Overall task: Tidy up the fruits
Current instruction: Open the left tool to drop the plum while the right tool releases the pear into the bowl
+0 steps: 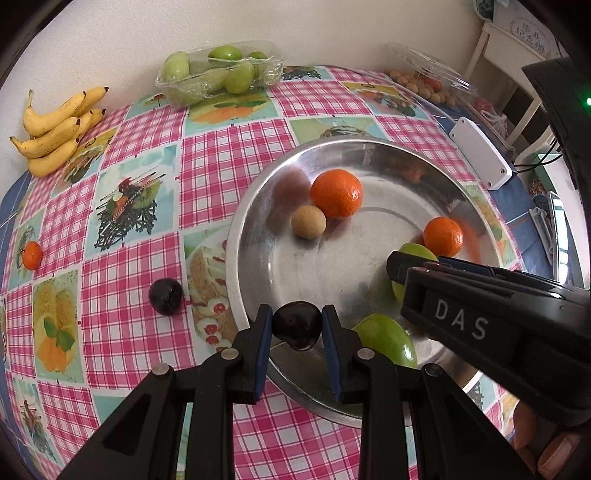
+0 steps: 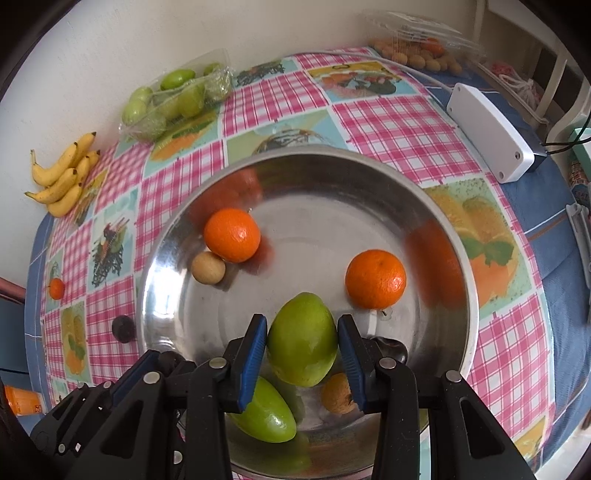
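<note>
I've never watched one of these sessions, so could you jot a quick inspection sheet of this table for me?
Surface: table under a pink checked cloth with fruit pictures.
Job's things: steel bowl holding two oranges, a tan fruit and a green fruit; a dark fruit and a small orange lie on the cloth.
Clutter: bananas, tray of green fruit, clear box of small brown fruit, white box.
Grippers: left tool shut on a dark fruit; right tool shut on a green fruit.
Cables: black cable beside the white box.
Surroundings: pale wall, white furniture.
</note>
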### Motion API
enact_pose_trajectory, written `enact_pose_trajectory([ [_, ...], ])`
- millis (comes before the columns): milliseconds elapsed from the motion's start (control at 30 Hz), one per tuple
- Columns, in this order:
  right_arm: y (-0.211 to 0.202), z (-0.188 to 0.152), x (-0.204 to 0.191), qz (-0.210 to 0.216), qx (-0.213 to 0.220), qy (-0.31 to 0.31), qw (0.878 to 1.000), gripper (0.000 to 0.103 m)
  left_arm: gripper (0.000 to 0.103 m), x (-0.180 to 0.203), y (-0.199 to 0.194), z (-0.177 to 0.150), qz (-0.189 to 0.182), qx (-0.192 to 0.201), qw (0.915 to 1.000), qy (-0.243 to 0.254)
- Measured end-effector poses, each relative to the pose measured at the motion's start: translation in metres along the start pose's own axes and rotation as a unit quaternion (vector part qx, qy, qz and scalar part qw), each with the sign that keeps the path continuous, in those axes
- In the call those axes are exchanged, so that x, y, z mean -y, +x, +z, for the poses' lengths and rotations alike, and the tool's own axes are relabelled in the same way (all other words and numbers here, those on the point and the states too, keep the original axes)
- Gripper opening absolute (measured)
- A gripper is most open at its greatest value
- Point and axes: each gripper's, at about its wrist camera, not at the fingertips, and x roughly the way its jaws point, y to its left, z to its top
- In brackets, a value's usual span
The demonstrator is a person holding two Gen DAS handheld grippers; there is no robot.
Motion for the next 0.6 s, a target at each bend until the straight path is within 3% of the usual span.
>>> enact_pose_trajectory([
  [100,0.002,0.0,-0.001,0.0,-0.006,-0.004,1.0,0.043,0.029,0.001,0.0,0.0,-0.003,-0.005,1.0,0.005],
  [233,0.0,0.001,-0.003,-0.004,-0.003,-0.013,1.0,0.045,0.04,0.005,-0.002,-0.001,-0.018,-0.011,0.9997,0.011],
  [367,-0.008,0.002,-0.006,-0.009,0.008,-0.022,1.0,0.049,0.046,0.009,-0.009,-0.001,-0.008,-0.004,0.9997,0.023],
  [600,-0.03,0.006,-0.007,-0.009,0.041,-0.019,0.999,0.049,0.052,-0.007,-0.025,0.003,-0.003,0.007,1.0,-0.003],
])
